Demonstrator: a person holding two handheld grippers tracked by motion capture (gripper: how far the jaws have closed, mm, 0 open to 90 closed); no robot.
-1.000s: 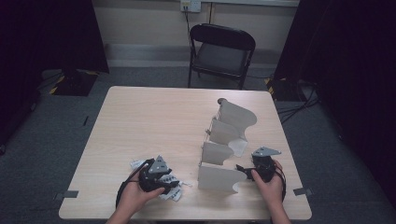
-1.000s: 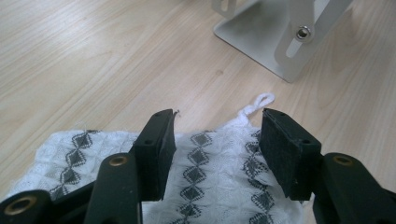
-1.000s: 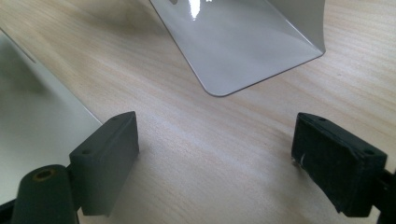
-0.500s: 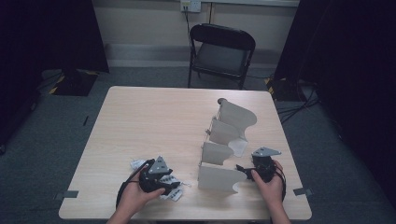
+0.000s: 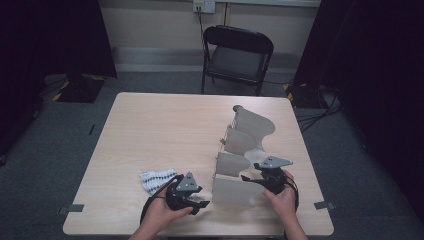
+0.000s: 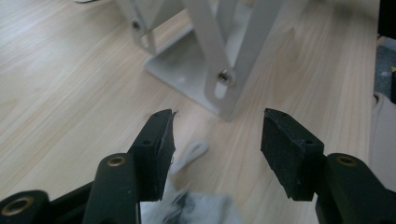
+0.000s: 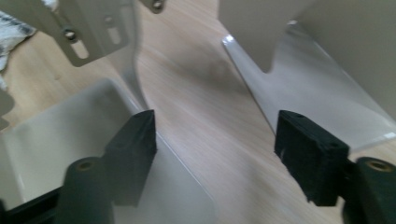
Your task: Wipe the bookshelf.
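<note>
Nearest, the left hand-held gripper (image 5: pixel 198 199) is hovering at the counter (image 5: pixel 150 130) edge with its jaws spread; a patterned white cloth (image 6: pixel 196 210) is lying blurred low between them, whether pinched I cannot tell. Just left, another patterned cloth (image 5: pixel 156 179) is resting on the wood. Beside it, the right hand-held gripper (image 5: pixel 248 178) is reaching at the grey divider rack (image 5: pixel 245 145), its jaws having just been closing yet standing apart, one rack panel (image 7: pixel 70 135) lying between them, untouched. Beyond, a black chair (image 5: pixel 237 55) is standing
</note>
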